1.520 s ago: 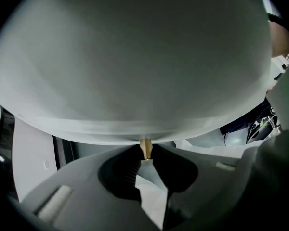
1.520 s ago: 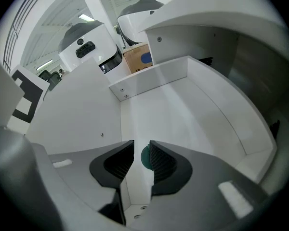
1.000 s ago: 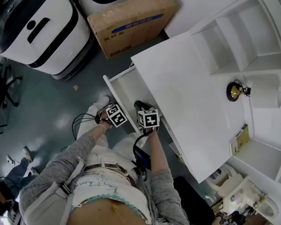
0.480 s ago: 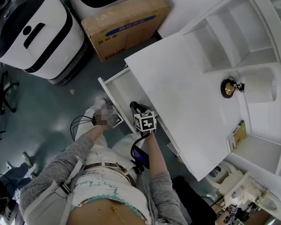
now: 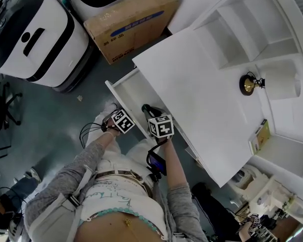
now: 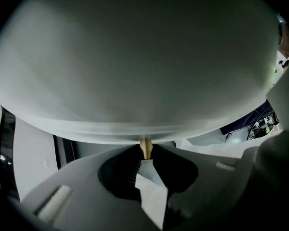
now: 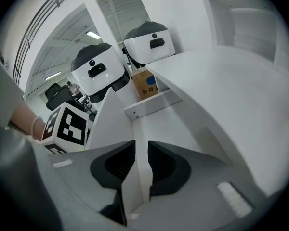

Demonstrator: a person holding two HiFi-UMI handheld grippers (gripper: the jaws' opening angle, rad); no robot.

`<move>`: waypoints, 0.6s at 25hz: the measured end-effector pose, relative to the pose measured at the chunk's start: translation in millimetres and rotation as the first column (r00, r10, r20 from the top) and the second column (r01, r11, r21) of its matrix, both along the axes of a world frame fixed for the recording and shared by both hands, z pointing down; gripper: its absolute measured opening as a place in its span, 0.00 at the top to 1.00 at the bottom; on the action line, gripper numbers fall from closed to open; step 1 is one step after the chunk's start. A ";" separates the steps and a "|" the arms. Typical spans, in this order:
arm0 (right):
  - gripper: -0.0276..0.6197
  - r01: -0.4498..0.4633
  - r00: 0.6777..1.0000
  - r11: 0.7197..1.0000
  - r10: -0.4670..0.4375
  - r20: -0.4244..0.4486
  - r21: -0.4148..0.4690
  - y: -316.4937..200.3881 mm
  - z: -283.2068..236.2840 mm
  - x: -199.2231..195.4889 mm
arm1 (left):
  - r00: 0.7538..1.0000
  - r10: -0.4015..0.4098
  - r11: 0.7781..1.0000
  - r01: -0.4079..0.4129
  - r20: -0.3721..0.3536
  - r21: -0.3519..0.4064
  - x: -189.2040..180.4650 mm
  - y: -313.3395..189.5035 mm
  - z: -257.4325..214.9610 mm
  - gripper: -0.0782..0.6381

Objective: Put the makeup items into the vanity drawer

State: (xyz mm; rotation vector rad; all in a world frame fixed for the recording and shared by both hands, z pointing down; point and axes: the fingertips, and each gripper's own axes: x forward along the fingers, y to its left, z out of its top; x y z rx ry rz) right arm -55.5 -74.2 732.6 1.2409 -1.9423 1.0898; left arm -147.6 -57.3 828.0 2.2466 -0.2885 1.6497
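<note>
The white vanity drawer (image 5: 133,91) stands pulled out from under the vanity top (image 5: 202,100). My right gripper (image 5: 150,113) hangs over the drawer's near end. Its jaws have just been closing, and in the right gripper view they (image 7: 141,146) stand a narrow gap apart with only the white drawer wall (image 7: 159,117) seen through it. My left gripper (image 5: 120,119) sits at the drawer's outer corner. In the left gripper view its jaws (image 6: 145,150) meet on a small tan piece (image 6: 146,147) under a blurred white surface. No makeup items show in the drawer.
A cardboard box (image 5: 134,21) and two white machines (image 5: 35,34) stand on the grey floor beyond the drawer. On the vanity's right are a small gold ornament (image 5: 250,84), a white roll (image 5: 280,84) and a book (image 5: 259,137). Shelves rise at the back.
My right gripper has lifted a little above the drawer. The left gripper has stayed at the drawer's corner. The head view has shifted slightly.
</note>
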 end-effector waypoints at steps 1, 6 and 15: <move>0.79 -0.002 1.000 1.000 0.002 0.003 0.008 -1.6 -3.4 -0.2 | 1.000 -0.001 1.000 0.001 0.000 0.001 -0.4 -0.9 0.0 0.78; 0.80 -0.003 1.000 0.999 0.002 0.018 0.038 -3.2 -19.4 -0.1 | 1.000 -0.007 1.000 0.007 0.002 0.001 -1.3 -1.2 -1.5 0.78; 0.82 -0.015 0.999 0.997 0.013 0.036 0.069 -1.0 -37.8 2.2 | 1.000 -0.010 1.000 0.010 0.006 -0.001 -0.7 -1.0 0.4 0.78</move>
